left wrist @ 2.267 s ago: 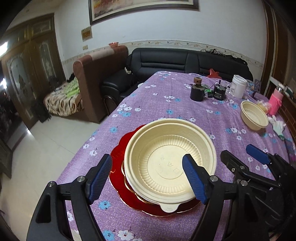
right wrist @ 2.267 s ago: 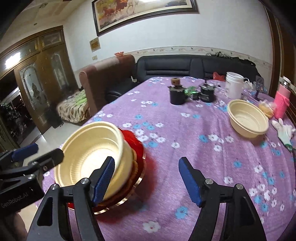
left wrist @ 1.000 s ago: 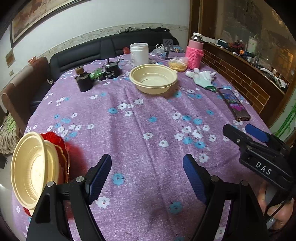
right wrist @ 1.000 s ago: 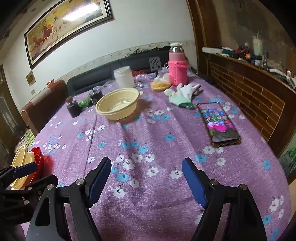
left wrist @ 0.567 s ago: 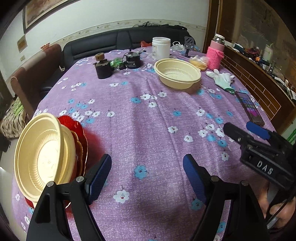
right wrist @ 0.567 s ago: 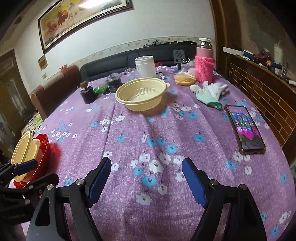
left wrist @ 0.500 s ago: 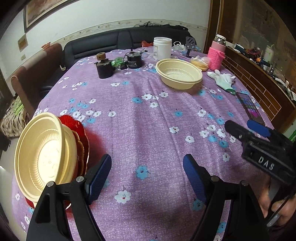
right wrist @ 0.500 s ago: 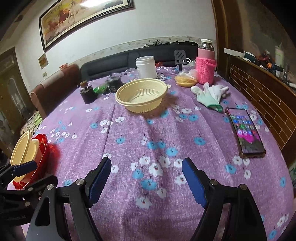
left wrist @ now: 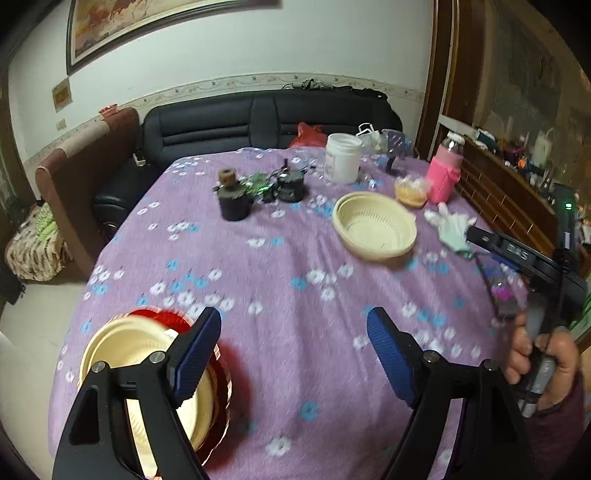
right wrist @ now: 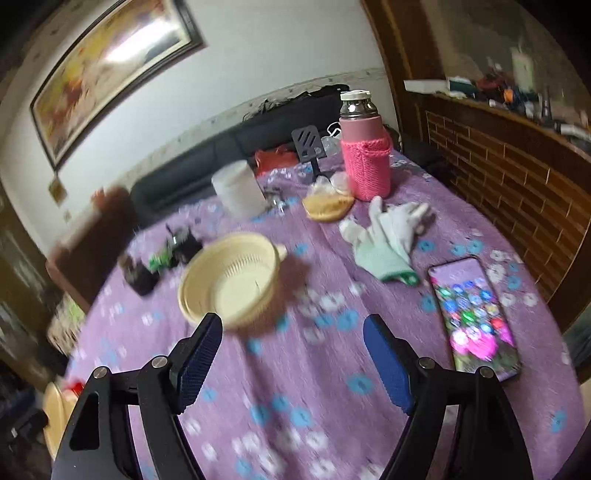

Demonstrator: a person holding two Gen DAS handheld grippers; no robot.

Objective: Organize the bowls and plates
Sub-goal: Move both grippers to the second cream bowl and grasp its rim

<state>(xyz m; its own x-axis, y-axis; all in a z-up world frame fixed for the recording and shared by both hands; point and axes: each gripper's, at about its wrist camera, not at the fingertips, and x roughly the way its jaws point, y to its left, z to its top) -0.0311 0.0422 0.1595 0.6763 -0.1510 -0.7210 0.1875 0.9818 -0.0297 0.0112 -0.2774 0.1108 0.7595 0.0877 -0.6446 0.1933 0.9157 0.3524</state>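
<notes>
A home living room: beyond the tongs, a round table (left wrist: 295,350) under a purple flowered cloth, a black leather sofa (left wrist: 258,122) behind it, a framed painting (left wrist: 147,26) above.

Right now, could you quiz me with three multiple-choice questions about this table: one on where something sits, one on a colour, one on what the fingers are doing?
1. Where does the lone cream bowl stand?
A. on the red plates
B. alone on the purple cloth
C. on the phone

2. What colour is the knitted sleeve on the bottle?
A. pink
B. green
C. white

3. What do the right gripper fingers hold?
A. a bowl
B. a glove
C. nothing

Answers: 1 B, cloth shows all round its base. 2 A, the wool around the bottle is bright pink. 3 C, the blue fingers stand apart over bare cloth.
</notes>
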